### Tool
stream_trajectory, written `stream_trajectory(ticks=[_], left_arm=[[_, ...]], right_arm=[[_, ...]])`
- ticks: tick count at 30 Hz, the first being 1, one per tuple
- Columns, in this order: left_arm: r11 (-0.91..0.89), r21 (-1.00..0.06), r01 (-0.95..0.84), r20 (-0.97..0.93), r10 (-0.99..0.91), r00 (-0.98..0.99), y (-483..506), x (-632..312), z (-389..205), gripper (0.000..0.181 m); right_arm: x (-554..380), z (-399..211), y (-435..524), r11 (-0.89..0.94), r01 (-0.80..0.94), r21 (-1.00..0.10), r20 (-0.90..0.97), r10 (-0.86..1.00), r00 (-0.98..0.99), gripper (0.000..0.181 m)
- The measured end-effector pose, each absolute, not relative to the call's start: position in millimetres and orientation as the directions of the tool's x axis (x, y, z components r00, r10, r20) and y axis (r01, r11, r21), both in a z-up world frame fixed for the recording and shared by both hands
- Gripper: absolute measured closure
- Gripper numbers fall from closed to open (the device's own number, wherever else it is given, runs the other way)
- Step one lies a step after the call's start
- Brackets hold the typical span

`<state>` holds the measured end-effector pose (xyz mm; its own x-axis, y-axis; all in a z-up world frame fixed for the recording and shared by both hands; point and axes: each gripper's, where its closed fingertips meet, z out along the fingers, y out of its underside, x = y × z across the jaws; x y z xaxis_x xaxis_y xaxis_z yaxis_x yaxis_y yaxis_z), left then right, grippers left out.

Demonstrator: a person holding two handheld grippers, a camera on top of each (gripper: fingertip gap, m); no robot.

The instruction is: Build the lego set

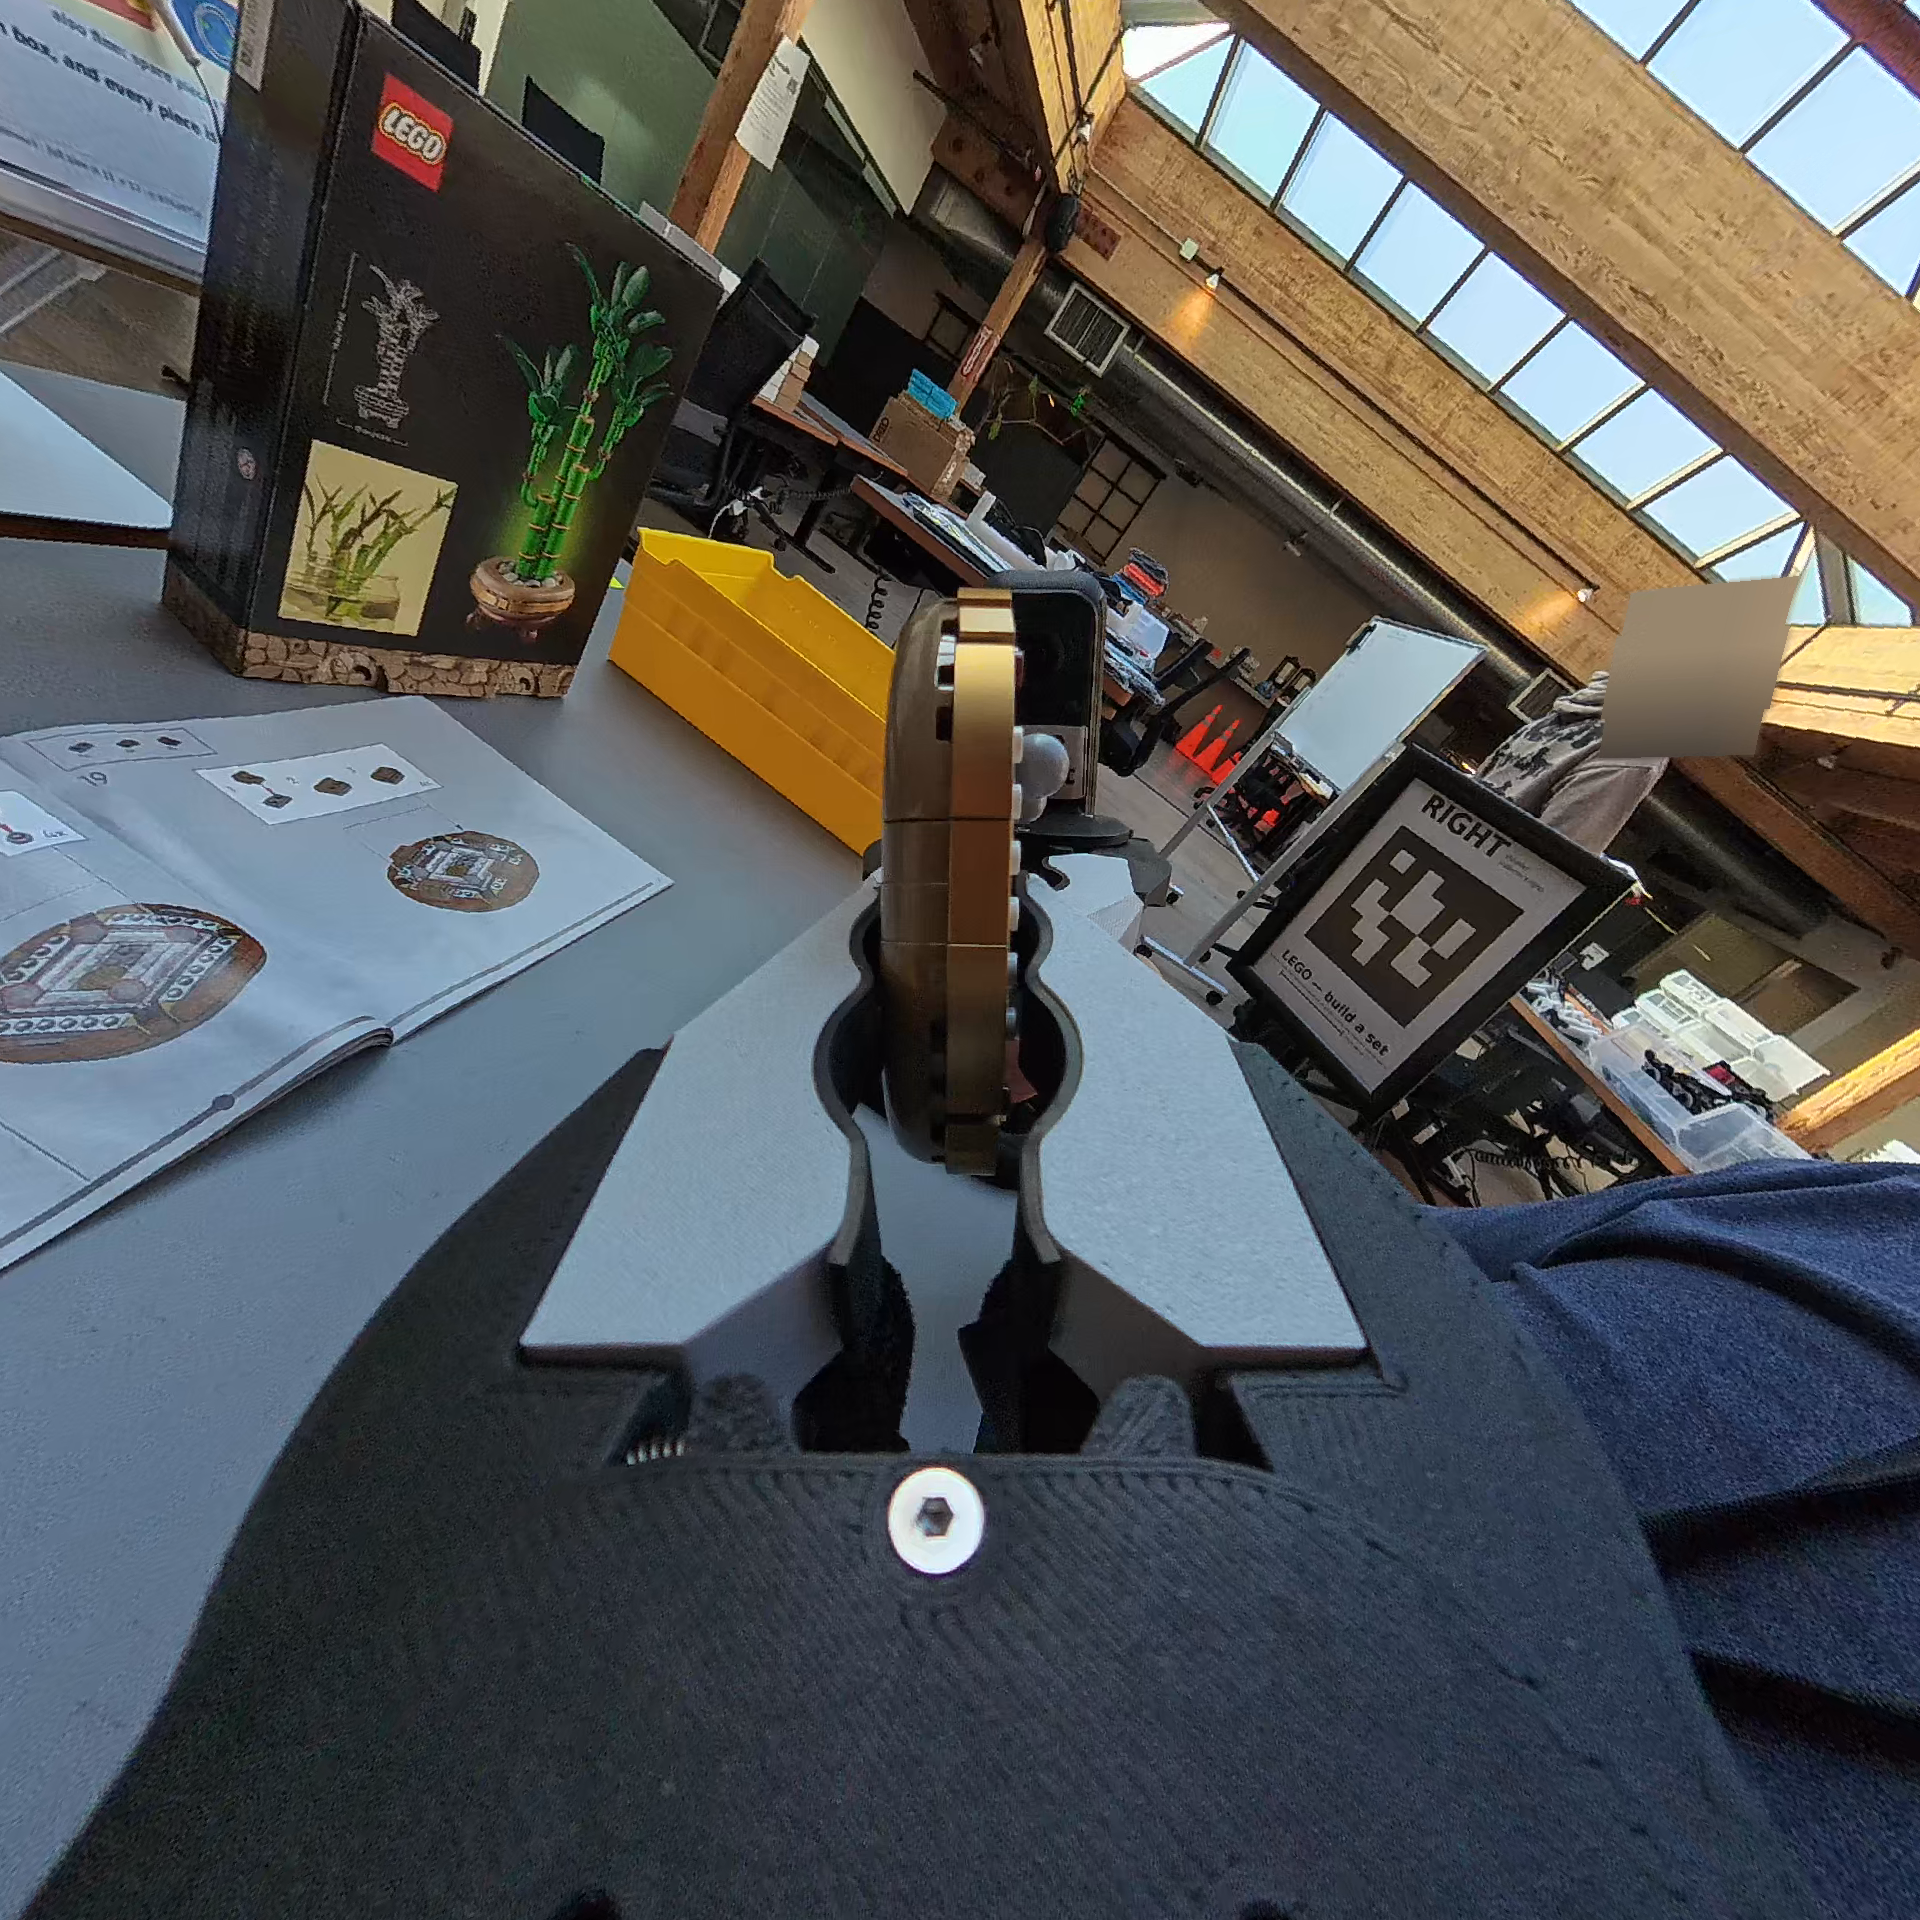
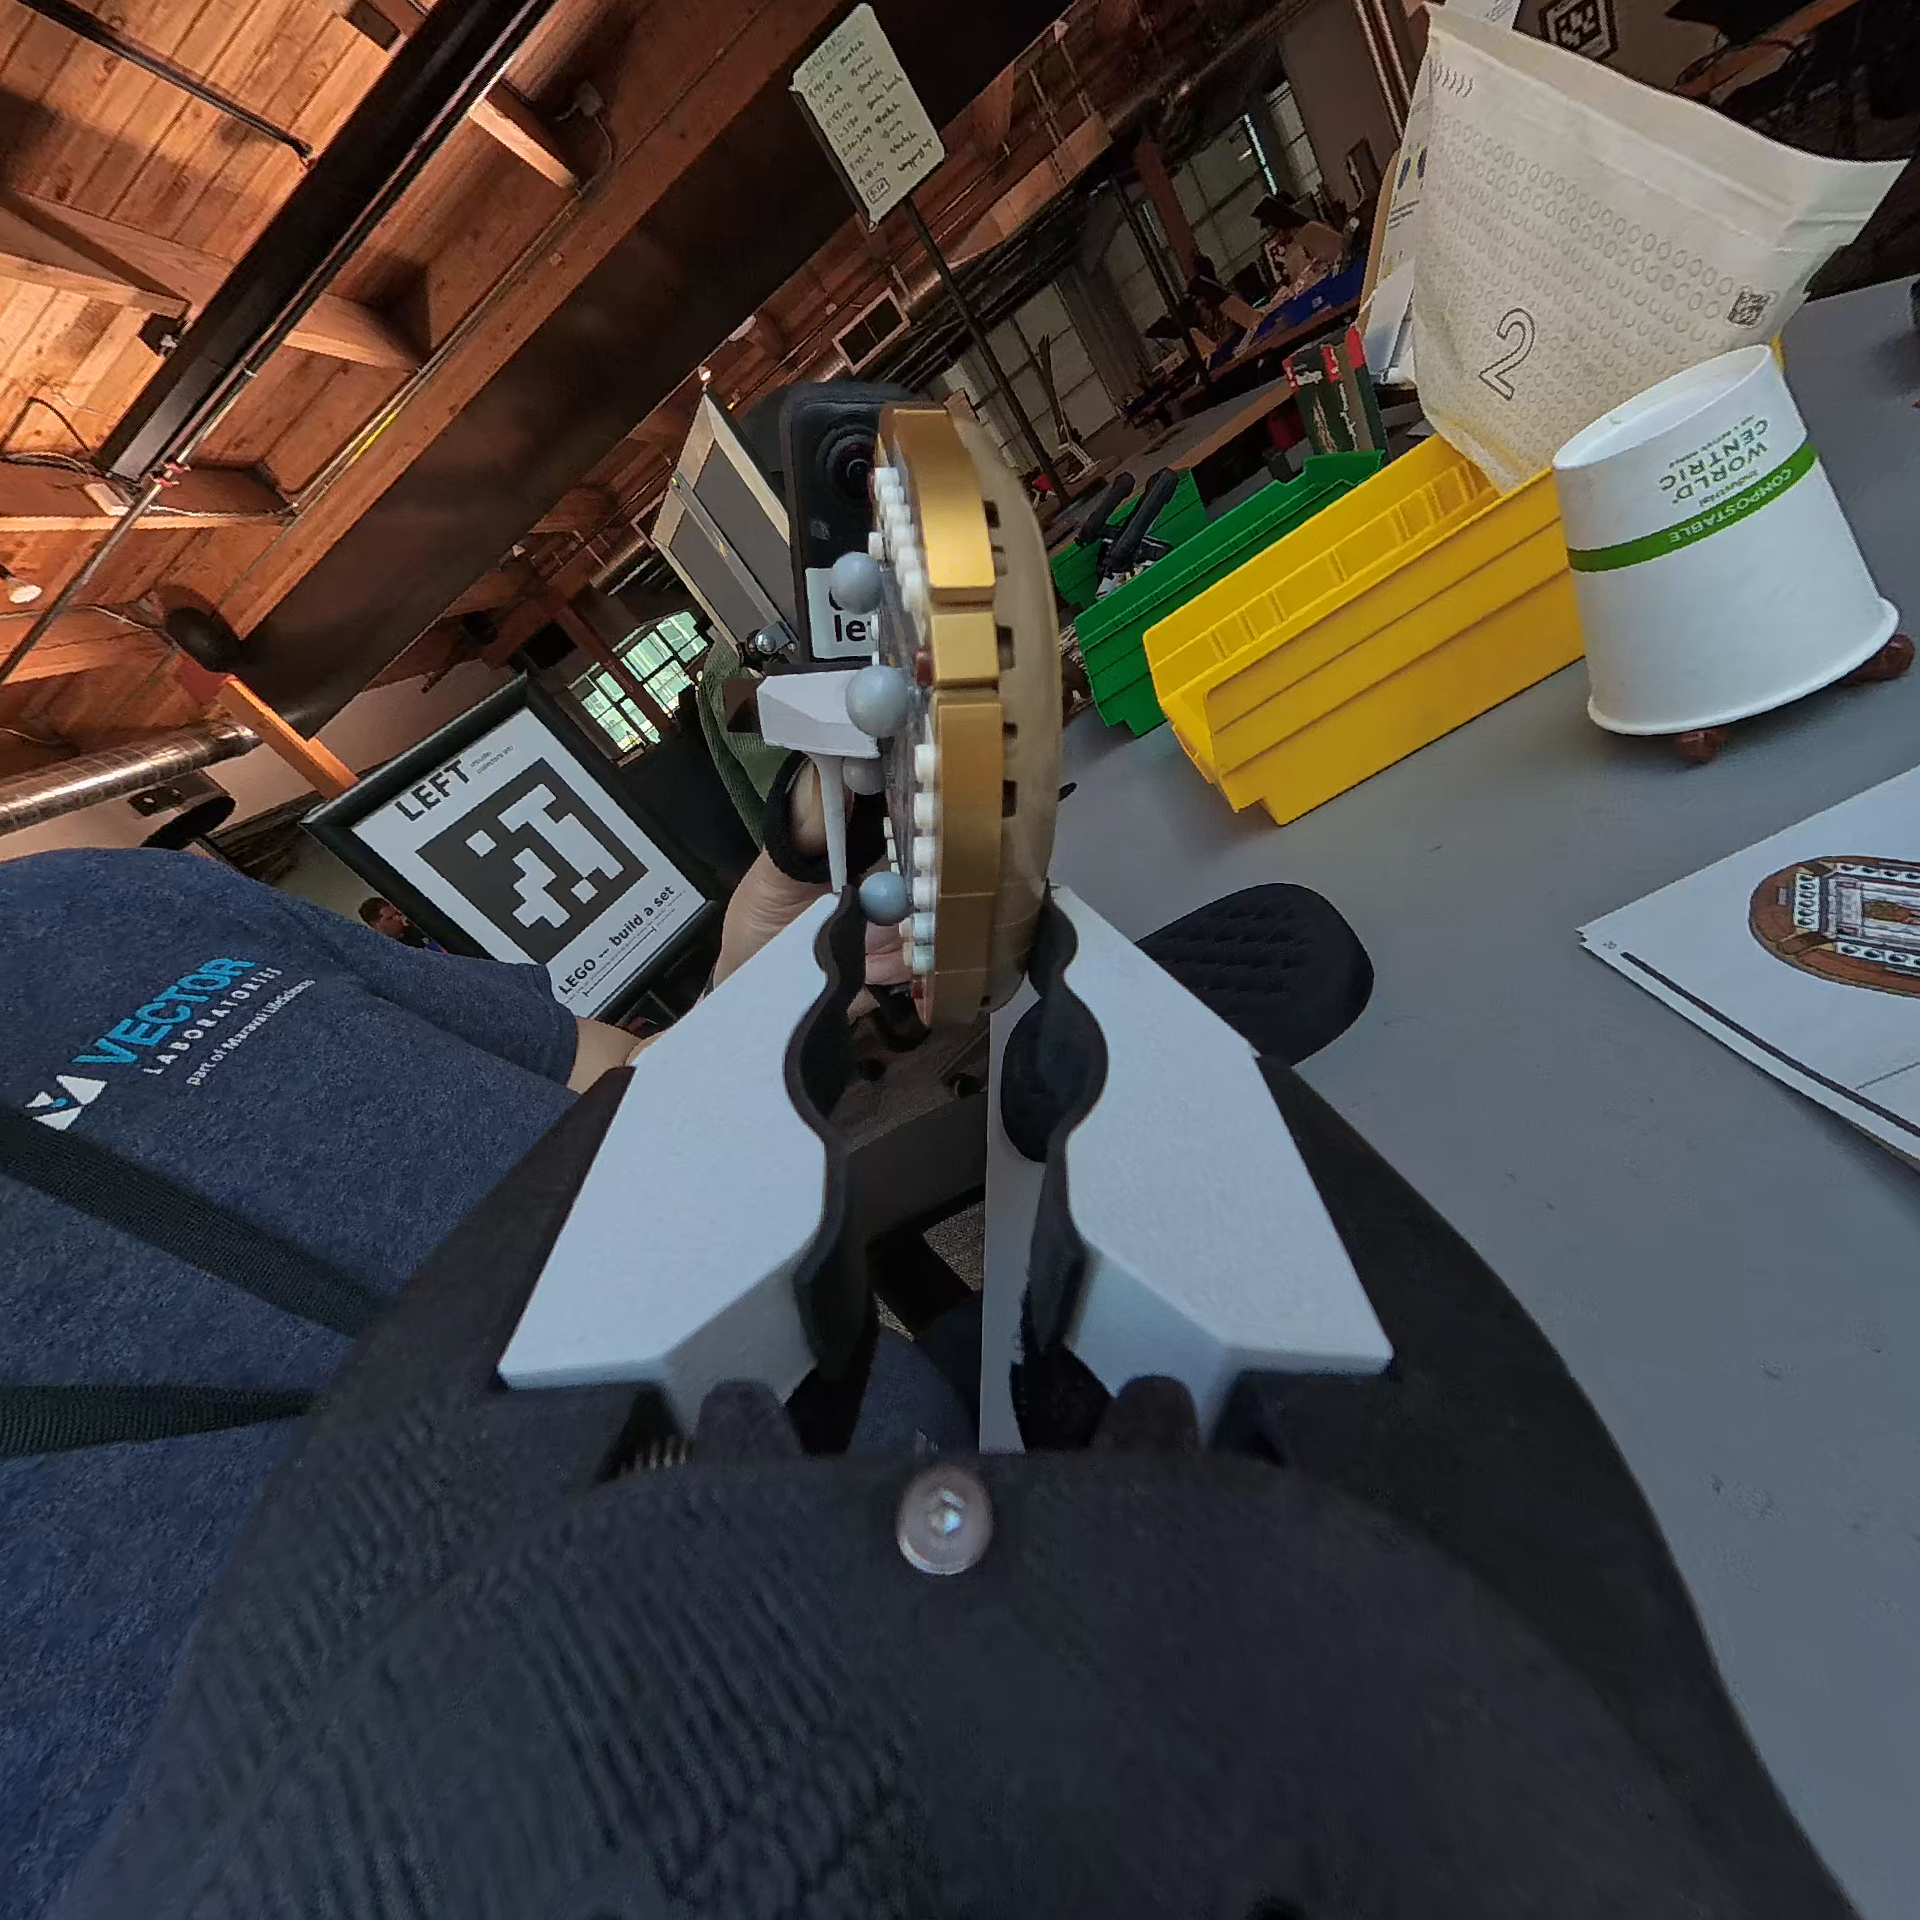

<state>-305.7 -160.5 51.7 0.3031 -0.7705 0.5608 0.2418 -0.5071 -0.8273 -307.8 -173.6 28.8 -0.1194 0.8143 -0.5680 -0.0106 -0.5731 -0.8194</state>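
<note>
A round lego base (image 1: 951, 831) with a gold rim, brown underside, white studs and grey balls is held edge-on above the grey table (image 1: 208, 1403). My left gripper (image 1: 951, 914) is shut on its lower edge. The right gripper's black camera (image 1: 1060, 655) shows behind the base. In the right wrist view the same base (image 2: 966, 707) stands between my right gripper's (image 2: 945, 935) fingers, which are closed on its near edge. The left gripper's white finger (image 2: 821, 717) holds the far side. The open instruction booklet (image 1: 260, 935) lies on the table and also shows in the right wrist view (image 2: 1787, 987).
The black lego box (image 1: 416, 395) stands behind the booklet, beside a yellow bin (image 1: 758, 665). In the right wrist view there are a yellow bin (image 2: 1371, 634), a green bin (image 2: 1174, 582), an upturned paper cup (image 2: 1714, 561) and a white paper bag (image 2: 1600, 229). A person's navy shirt (image 2: 208, 1143) is close by. Less than 4 cm separates the two grippers' tips.
</note>
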Motion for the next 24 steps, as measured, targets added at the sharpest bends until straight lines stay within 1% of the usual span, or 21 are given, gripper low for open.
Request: stream_trajectory(ticks=[6,15,18,19,20,21,22,24], left_arm=[[-0.499,-0.835,0.233,0.55,-0.77,0.322,-159.8,-305.0,50.3,0.162],[-0.517,-0.822,0.24,0.569,-0.762,0.308,-159.3,-302.8,48.7,0.162],[-0.521,-0.816,0.248,0.576,-0.762,0.294,-159.7,-302.7,50.5,0.162],[-0.524,-0.814,0.252,0.58,-0.761,0.289,-159.9,-302.7,51.3,0.162],[-0.528,-0.81,0.253,0.584,-0.759,0.288,-159.9,-302.8,51.3,0.162],[-0.535,-0.809,0.244,0.588,-0.756,0.288,-160.1,-302.2,49.7,0.162],[-0.542,-0.806,0.239,0.592,-0.753,0.288,-160.0,-301.7,48.3,0.162],[-0.564,-0.793,0.23,0.608,-0.741,0.283,-160.1,-299.7,44.3,0.162]], right_arm=[[-308.0,29.5,-172.2,-0.584,-0.03,-0.811,-0.576,0.806,-0.135,0.147],[-305.5,27.9,-171.4,-0.6,-0.014,-0.8,-0.593,0.794,-0.138,0.15],[-304.6,33.0,-169.8,-0.591,-0.045,-0.805,-0.58,0.801,-0.147,0.15],[-303.4,36.6,-169.1,-0.595,-0.064,-0.801,-0.581,0.798,-0.16,0.148],[-301.7,41.3,-166.2,-0.609,-0.095,-0.788,-0.59,0.789,-0.17,0.14],[-299.8,44.8,-162.0,-0.624,-0.126,-0.772,-0.602,0.78,-0.173,0.139],[-299.1,43.2,-158.5,-0.631,-0.131,-0.765,-0.611,0.775,-0.16,0.143],[-300.9,36.1,-155.8,-0.635,-0.114,-0.764,-0.622,0.772,-0.132,0.145]])
